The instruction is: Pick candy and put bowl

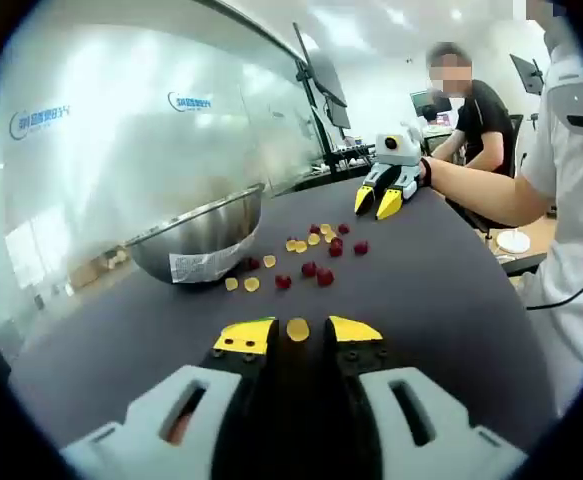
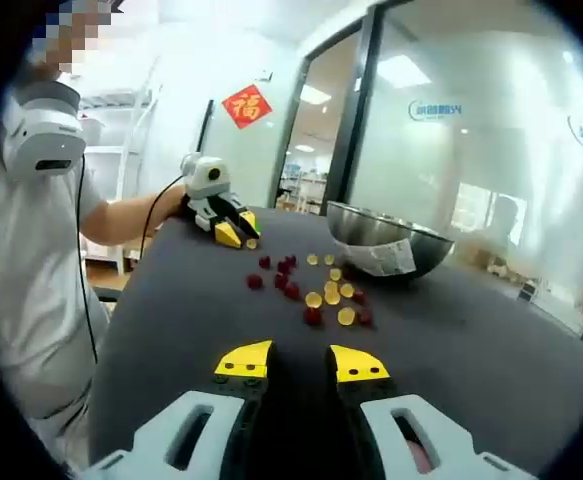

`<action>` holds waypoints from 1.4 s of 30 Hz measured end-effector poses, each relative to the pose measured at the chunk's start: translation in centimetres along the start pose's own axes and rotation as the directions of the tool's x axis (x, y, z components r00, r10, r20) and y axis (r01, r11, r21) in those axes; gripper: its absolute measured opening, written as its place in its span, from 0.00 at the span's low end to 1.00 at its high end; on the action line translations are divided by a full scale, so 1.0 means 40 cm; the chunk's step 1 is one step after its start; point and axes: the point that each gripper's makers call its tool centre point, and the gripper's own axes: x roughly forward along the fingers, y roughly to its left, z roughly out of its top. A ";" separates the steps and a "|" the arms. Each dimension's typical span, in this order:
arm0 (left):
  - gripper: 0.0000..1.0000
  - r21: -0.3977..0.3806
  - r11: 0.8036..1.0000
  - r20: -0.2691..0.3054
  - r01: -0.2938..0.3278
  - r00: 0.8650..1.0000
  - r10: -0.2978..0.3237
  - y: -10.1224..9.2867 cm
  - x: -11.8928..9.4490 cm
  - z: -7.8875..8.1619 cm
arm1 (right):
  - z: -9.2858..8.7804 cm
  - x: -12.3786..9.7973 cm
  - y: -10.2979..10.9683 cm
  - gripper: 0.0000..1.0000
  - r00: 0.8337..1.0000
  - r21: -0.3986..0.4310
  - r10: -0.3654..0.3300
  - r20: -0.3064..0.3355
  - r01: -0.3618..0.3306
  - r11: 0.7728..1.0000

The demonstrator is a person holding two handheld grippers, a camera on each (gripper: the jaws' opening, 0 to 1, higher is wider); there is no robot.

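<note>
Left gripper view: I see my left gripper (image 1: 298,335) low over the dark table (image 1: 441,300), its jaws set either side of a yellow candy (image 1: 298,328); whether they pinch it I cannot tell.
Bowl: the steel bowl (image 1: 199,235) sits far left on the table.
Candies: red and yellow candies (image 1: 316,255) lie scattered just right of the bowl.
Right gripper: my right gripper (image 2: 301,365) hovers with jaws parted and nothing between them, near side of the candies.

Views face each other low across table (image 1: 441,300); both share candies (image 1: 316,255) (image 2: 316,290), bowl (image 1: 196,235) (image 2: 386,240) mid-distance between.
</note>
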 end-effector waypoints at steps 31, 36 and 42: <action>0.13 -0.032 0.999 -0.017 0.003 1.000 -0.003 0.000 -0.003 -0.004 | 0.001 0.003 0.003 0.16 1.000 0.025 0.016 -0.008 -0.016 1.000; 0.11 -0.038 0.999 -0.020 0.012 1.000 -0.013 -0.004 -0.001 -0.005 | 0.001 0.010 0.002 0.15 1.000 0.050 0.026 -0.018 -0.025 0.998; 0.11 -0.067 0.997 -0.019 0.027 0.999 -0.029 0.000 0.017 -0.005 | 0.005 0.070 -0.009 0.16 0.998 0.141 0.043 -0.047 -0.036 0.989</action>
